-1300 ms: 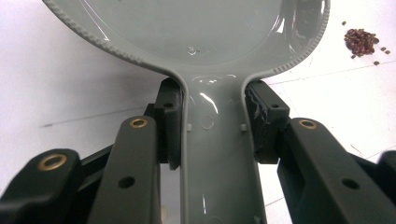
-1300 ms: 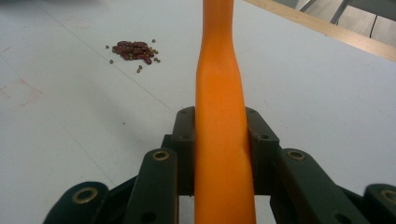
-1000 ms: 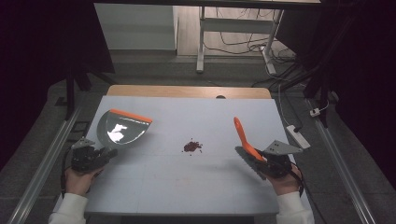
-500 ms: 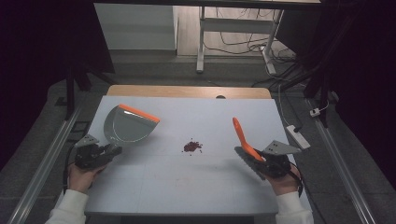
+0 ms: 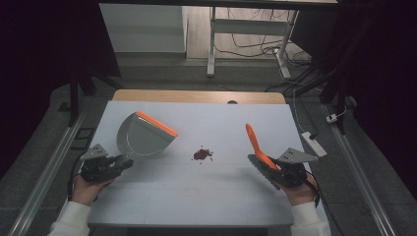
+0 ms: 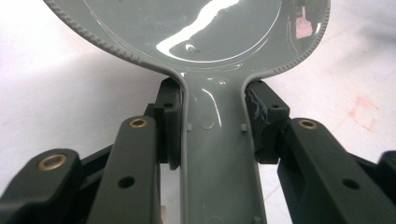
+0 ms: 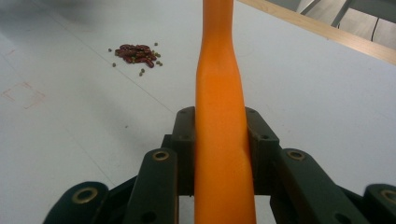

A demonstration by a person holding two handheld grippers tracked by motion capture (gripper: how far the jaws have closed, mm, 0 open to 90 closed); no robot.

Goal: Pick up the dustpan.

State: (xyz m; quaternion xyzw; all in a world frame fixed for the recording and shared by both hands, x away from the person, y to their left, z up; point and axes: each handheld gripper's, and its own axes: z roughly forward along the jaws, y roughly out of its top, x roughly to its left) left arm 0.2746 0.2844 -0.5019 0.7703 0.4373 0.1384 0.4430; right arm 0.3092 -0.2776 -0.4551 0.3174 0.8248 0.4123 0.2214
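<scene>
Counter: your white counter has a wooden strip along its far edge; a faint reddish square mark shows on it in both gripper views.
Room: dark around you, with grey floor, a metal rail at the left, a white table leg and loose cables beyond the counter, and a power strip off the right edge.
Beans: a small heap of red beans with a few green ones lies near the middle of the counter, between your two tools and touching neither.
Left hand: your left hand holds the left hand-held gripper low at the counter's left edge; its jaws are clamped on the handle of the dustpan, one on each side.
Dustpan: grey with an orange lip, pointing away from you towards the middle.
Right hand: your right hand holds the right hand-held gripper at the right edge; its jaws are closed on the orange handle of the brush, which slants up and away.
Hard to tell: whether the dustpan's lip touches the counter; the brush's bristles look dark and blurred under the handle.
</scene>
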